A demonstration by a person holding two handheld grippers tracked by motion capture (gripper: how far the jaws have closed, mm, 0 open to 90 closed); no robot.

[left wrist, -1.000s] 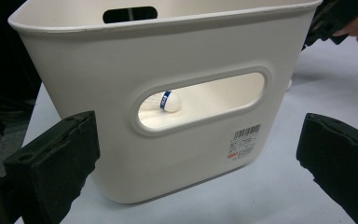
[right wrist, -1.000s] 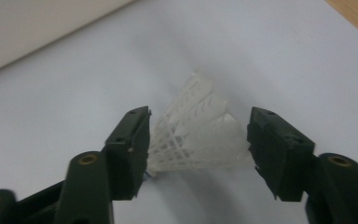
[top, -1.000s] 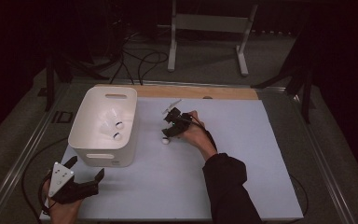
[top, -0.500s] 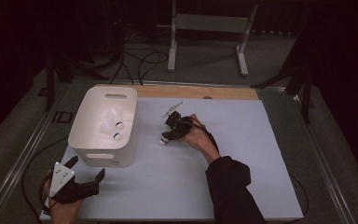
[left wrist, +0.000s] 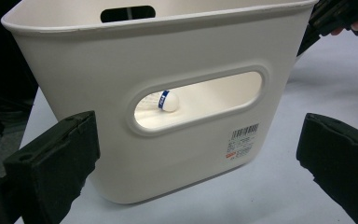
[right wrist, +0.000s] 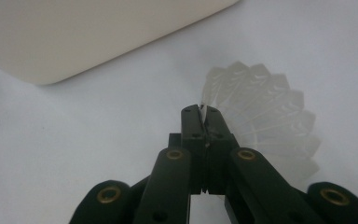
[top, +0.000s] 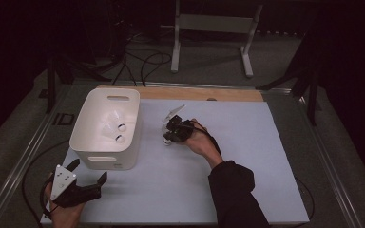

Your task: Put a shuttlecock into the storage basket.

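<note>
The right gripper (right wrist: 205, 122) is pinching the feathered skirt of a white shuttlecock (right wrist: 265, 116); its jaws have just been closing and are now pressing together on the thin edge of the feathers, with the rest of the skirt fanning out past the jaw tips and to one side of them. In the high view this right gripper (top: 172, 135) is sitting low over the pale blue mat (top: 247, 156), with the shuttlecock (top: 167, 140) showing as a small white shape at its tips, just beside the white bin (top: 86, 130) but not touching it. Two more shuttlecocks (top: 116, 133) are lying inside the bin, and through the bin's handle slot the left gripper view is catching one of them, a white cork with a blue band (left wrist: 165, 101). The left gripper (top: 88, 176) is resting near the front left corner of the mat, its jaws standing wide apart with nothing between them, and it is facing the bin's near wall (left wrist: 121, 70) from just in front.
</note>
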